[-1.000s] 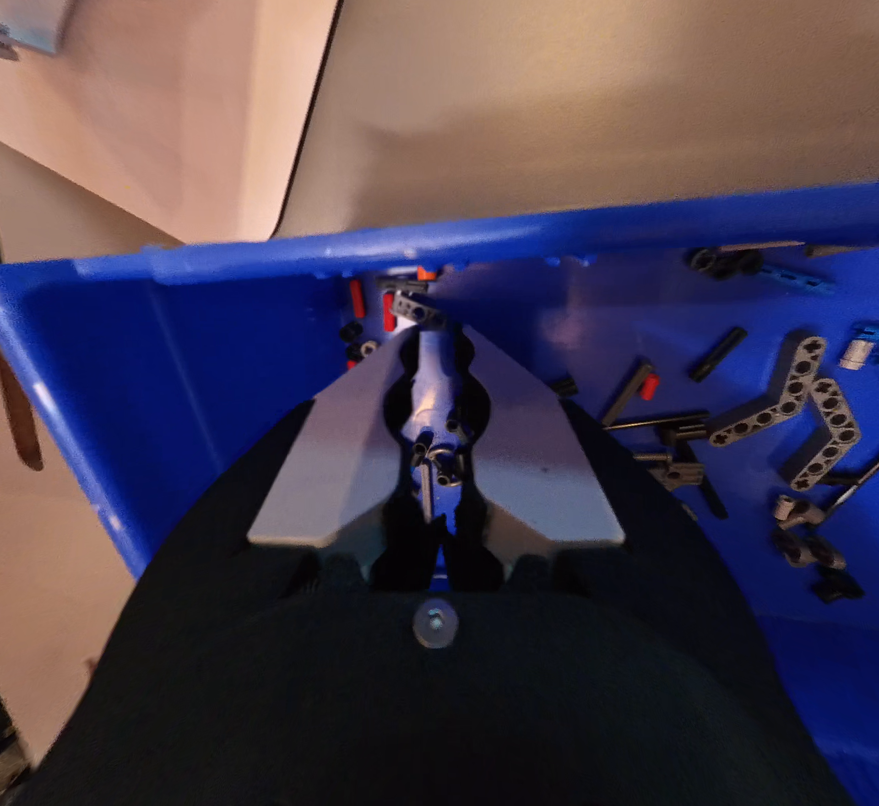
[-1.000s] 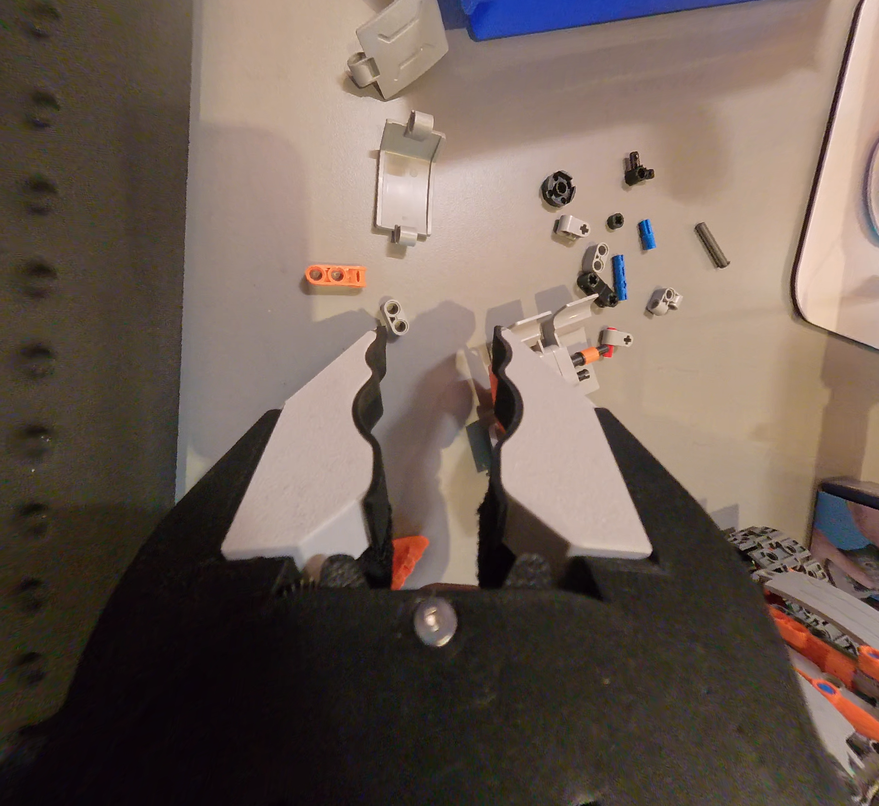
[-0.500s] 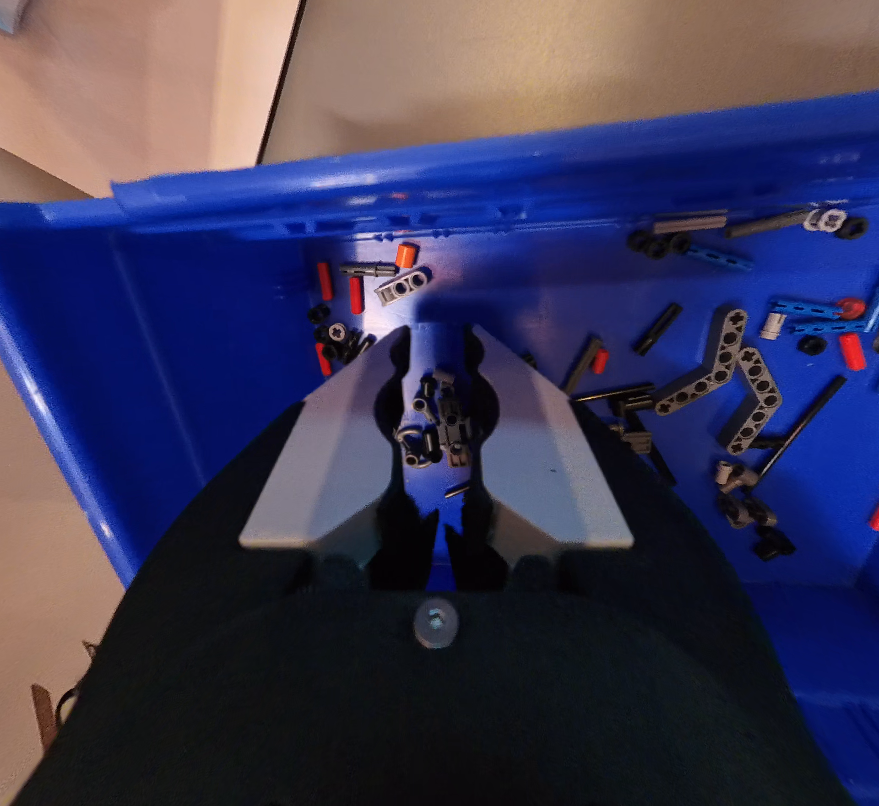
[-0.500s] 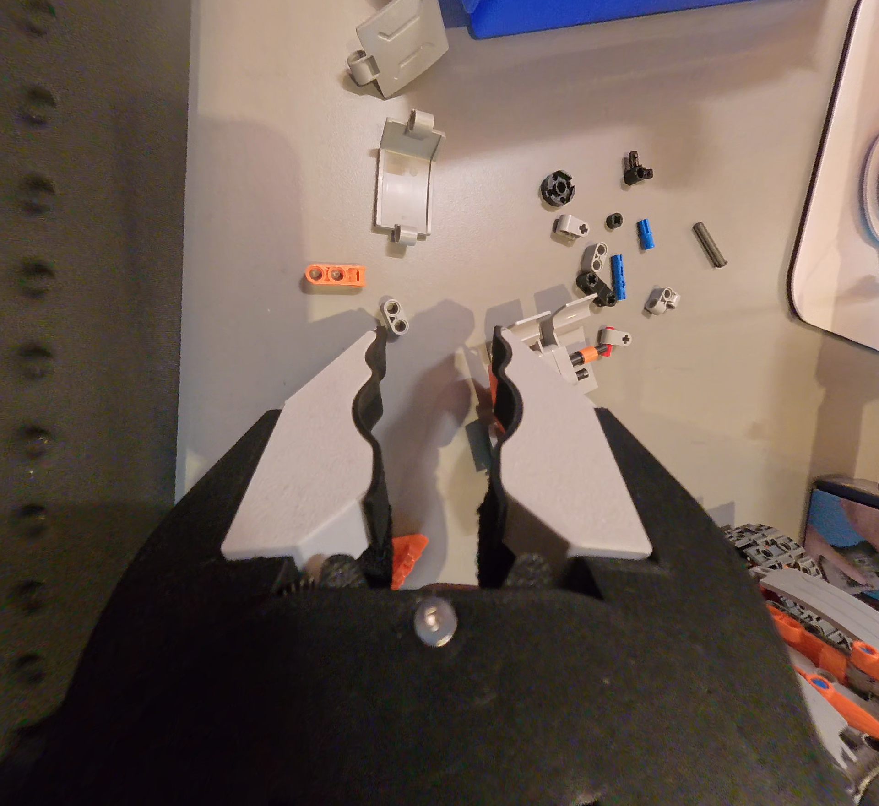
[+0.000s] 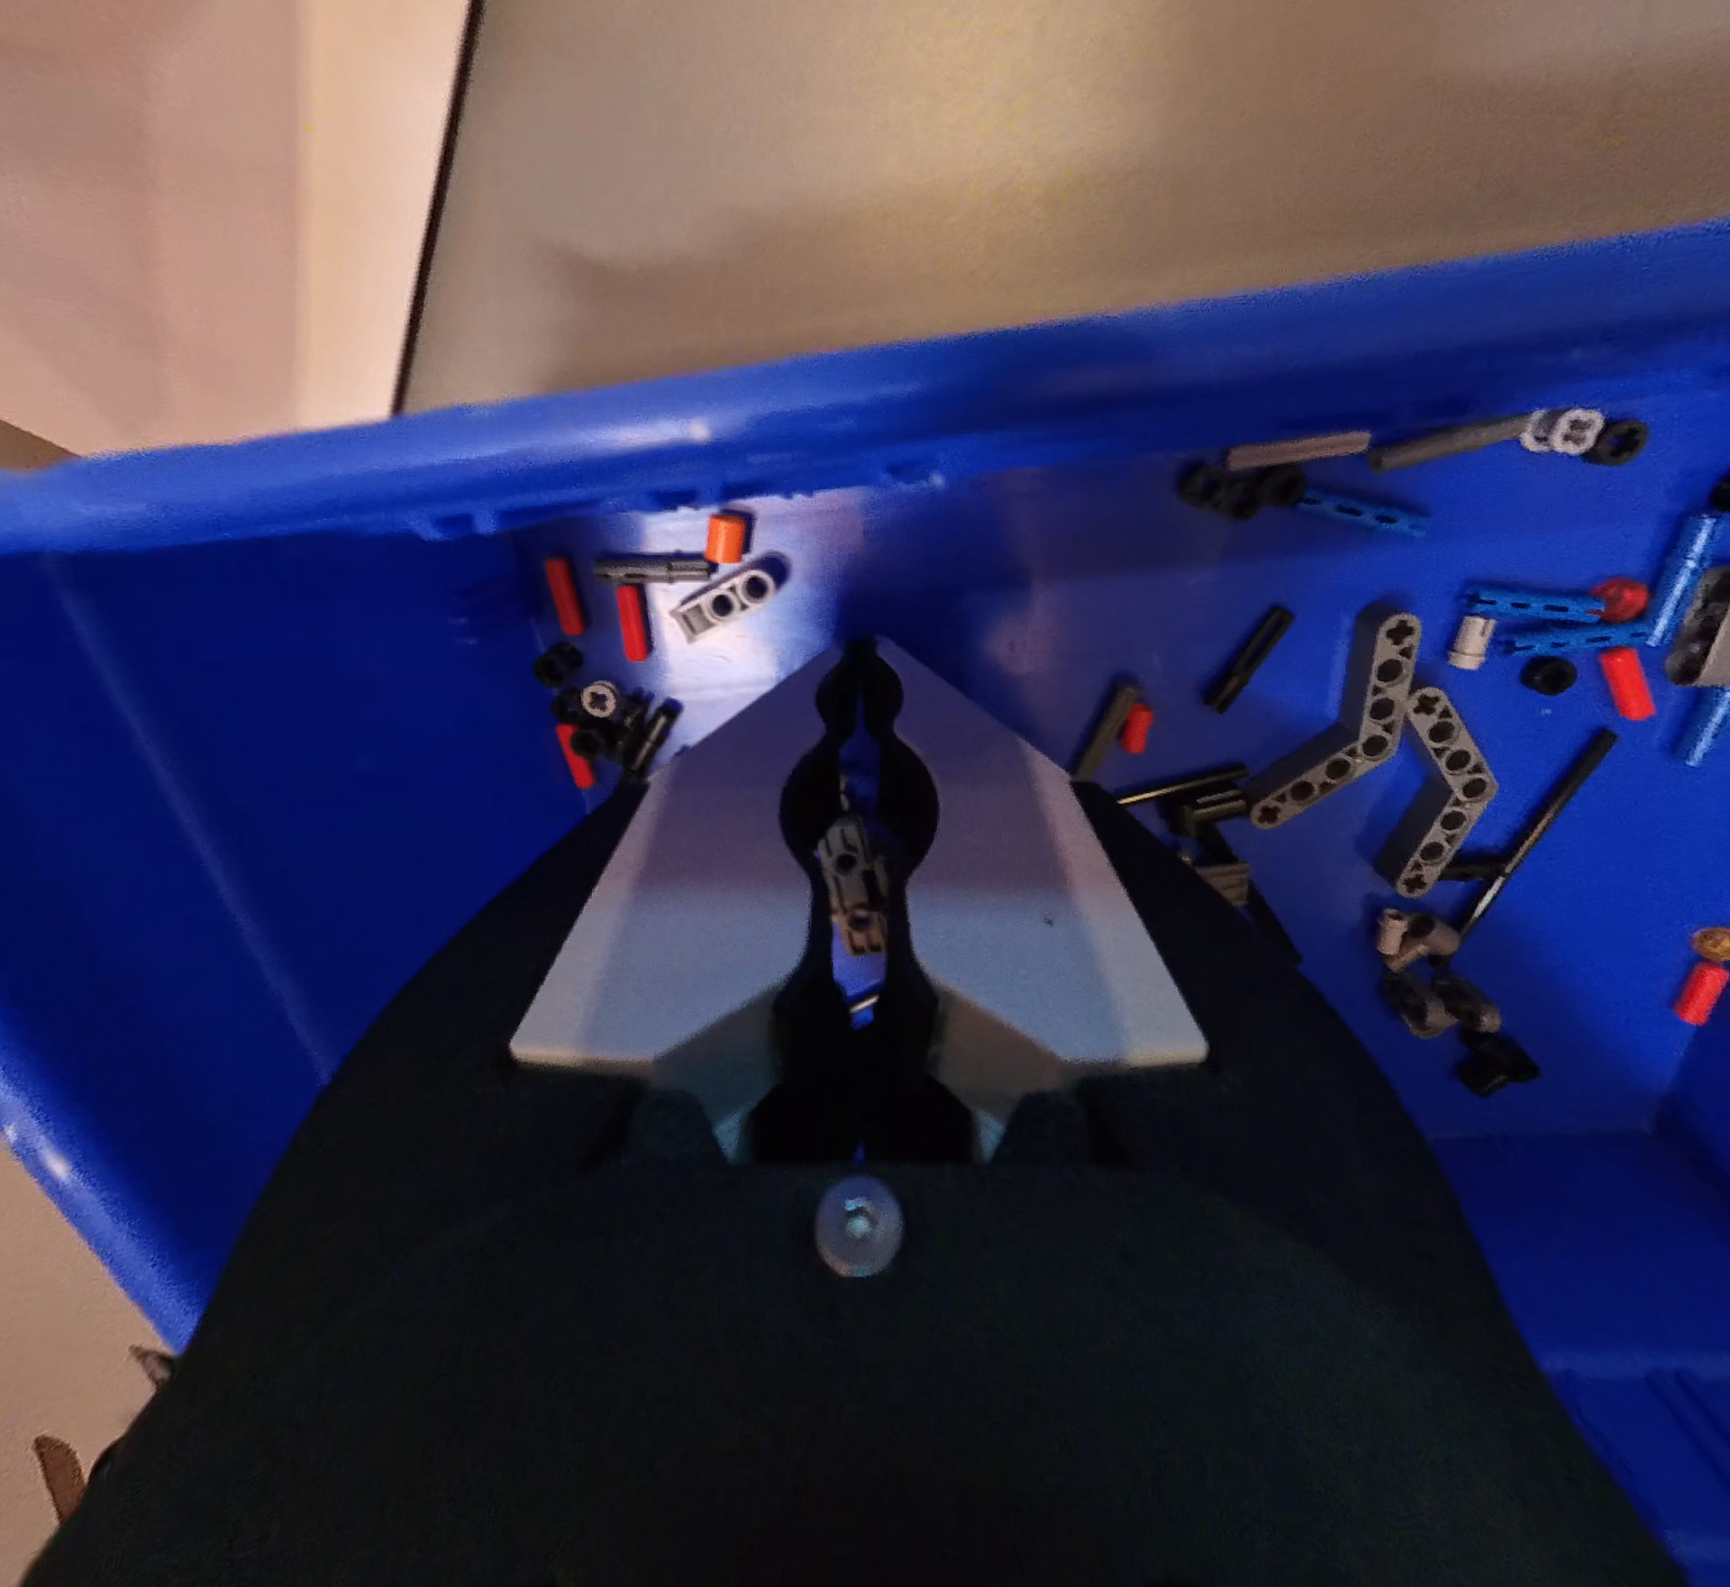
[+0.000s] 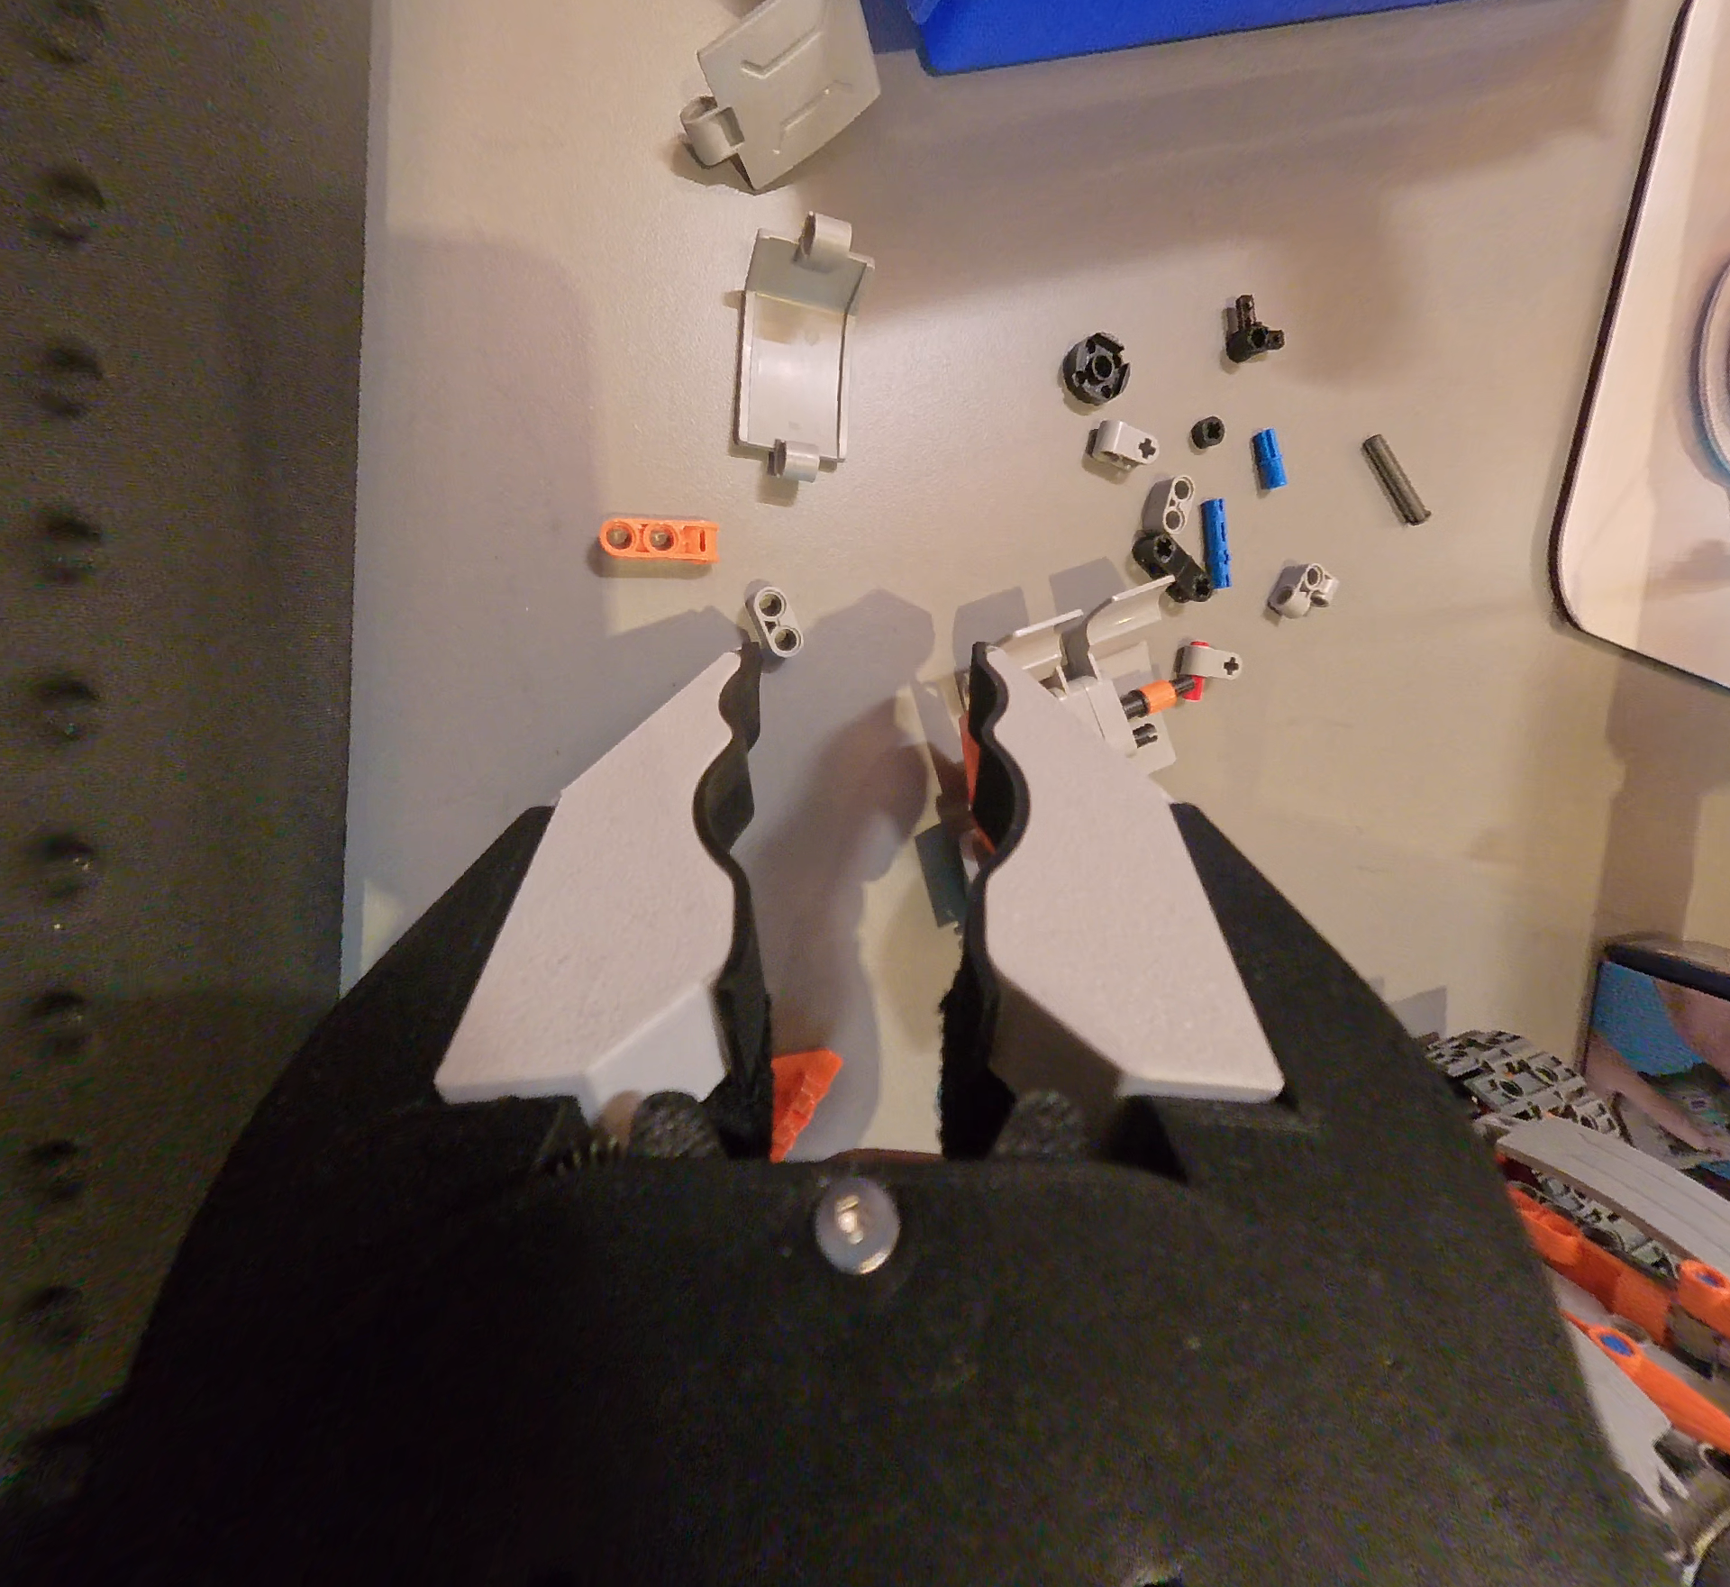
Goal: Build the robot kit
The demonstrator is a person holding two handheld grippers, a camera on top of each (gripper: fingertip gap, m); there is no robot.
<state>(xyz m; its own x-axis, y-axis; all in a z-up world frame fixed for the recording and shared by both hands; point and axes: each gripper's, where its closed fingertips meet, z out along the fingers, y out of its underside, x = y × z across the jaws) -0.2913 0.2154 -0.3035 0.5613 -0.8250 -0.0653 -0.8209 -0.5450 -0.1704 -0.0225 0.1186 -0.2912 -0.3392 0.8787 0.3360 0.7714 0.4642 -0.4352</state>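
Your left hand-held gripper (image 5: 857,662) reaches into the blue bin (image 5: 843,409), near its far left corner. Its jaws, slightly parted half a second ago over a cluster of small pieces, are now closed, with the tips meeting. One dark grey connector (image 5: 852,882) shows in the gap between the pads. You cannot tell from this view whether it is pinched or merely lies on the bin floor beneath. The bin also holds a grey two-hole piece (image 5: 730,601) and red pins (image 5: 632,634) in the far left corner. Two grey angled beams (image 5: 1339,756) lie toward its right side among black axles, blue pieces and further small connectors. Your right hand-held gripper (image 6: 859,657) has not moved. It hangs over the worktop (image 6: 524,344) with its jaws apart and nothing between them. A small grey two-hole link (image 6: 775,620) lies just beyond its left fingertip, and a grey panel assembly (image 6: 1077,671) sits just beside the right finger. An orange beam (image 6: 658,538) and two curved grey panels (image 6: 800,353) lie farther toward the far edge.
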